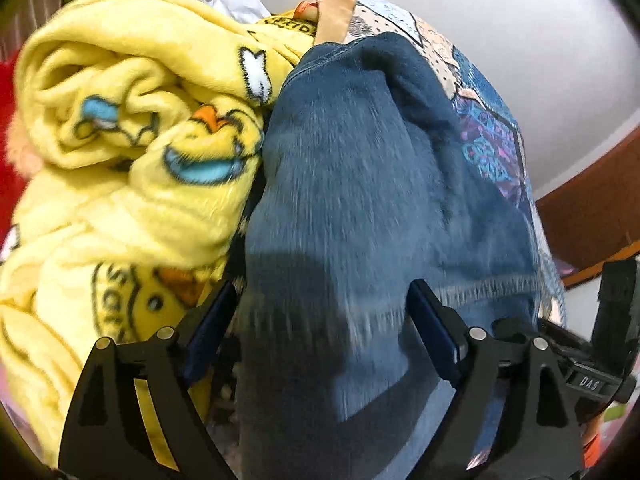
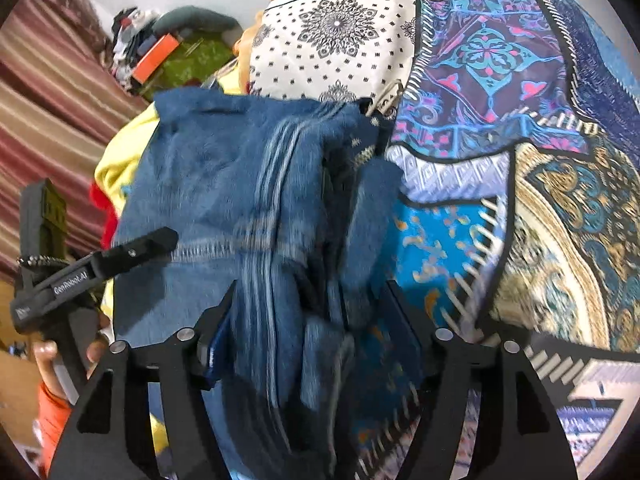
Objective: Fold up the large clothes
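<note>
1. denim of the jeans (image 1: pixel 360 208) fills the space nearest both lenses; the garment is draped over the patterned bedspread (image 2: pixel 520 120), running from 6 toward 12 o'clock in each view.
2. left gripper (image 1: pixel 324 312): jaws are spread wide w/ denim bulging between them; whether the cloth is actually pinched cannot be told, blur too heavy.
3. right gripper (image 2: pixel 308 312): jaws likewise apart, bunched folds and a striped seam lying between; grip also cannot be told.
4. handling, judged: denim is taken as heavy and fairly stiff, not slippery, not fragile; it should hold a crease but sag if lifted by one edge. hold is best taken at the stitched hem band (image 2: pixel 208 248) or waistband, where layers are thick.
5. counts: 1 pair of jeans, 1 yellow fleece blanket w/ duck print (image 1: pixel 132 128) at 9 o'clock, touching the denim; 1 bedspread; 2 grippers. the left tool's body (image 2: pixel 80 272) is seen at 8 o'clock in the right view, held by a hand (image 2: pixel 60 360).
6. clutter by the wall at 11 o'clock in the right view is too small to count.
</note>
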Tool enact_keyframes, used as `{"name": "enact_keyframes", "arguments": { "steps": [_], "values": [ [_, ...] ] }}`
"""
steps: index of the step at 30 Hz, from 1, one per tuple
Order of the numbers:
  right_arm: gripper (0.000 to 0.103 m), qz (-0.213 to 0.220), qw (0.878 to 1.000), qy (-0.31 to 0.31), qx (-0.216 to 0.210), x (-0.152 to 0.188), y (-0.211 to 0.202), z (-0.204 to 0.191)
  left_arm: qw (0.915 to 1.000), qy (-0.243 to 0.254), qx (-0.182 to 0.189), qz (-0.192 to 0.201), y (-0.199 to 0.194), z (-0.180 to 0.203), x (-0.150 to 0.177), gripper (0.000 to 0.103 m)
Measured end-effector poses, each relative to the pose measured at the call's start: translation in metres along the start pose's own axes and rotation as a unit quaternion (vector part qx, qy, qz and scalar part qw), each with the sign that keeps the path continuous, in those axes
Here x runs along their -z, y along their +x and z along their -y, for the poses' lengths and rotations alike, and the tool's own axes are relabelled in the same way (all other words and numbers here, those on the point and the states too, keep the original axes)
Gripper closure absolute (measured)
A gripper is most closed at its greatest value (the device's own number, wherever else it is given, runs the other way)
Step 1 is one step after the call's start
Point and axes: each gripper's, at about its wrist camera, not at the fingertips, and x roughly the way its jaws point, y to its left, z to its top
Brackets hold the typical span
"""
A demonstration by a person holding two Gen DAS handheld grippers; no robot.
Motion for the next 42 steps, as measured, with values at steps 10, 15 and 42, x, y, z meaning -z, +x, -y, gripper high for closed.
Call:
{"name": "enact_keyframes", "arguments": {
  "steps": [10, 15, 42],
  "values": [
    [0.037, 0.001, 0.998, -0.053, 0.028, 0.054, -0.042, -0.012, 0.9934, 0.082, -0.08, 0.001, -0.055, 0.024, 0.078, 0.013],
    [0.037, 0.045, 0.998, -0.052, 0.008, 0.072, -0.093, -0.026, 0.9901, 0.096, -0.092, 0.046, -0.104, 0.042, 0.102, 0.013],
    [0.037, 0.428, 0.889, -0.161, 0.008, 0.247, -0.354, -0.154, 0.867, 0.155, -0.056, 0.47, -0.389, 0.173, 0.307, 0.013]
  ]
}}
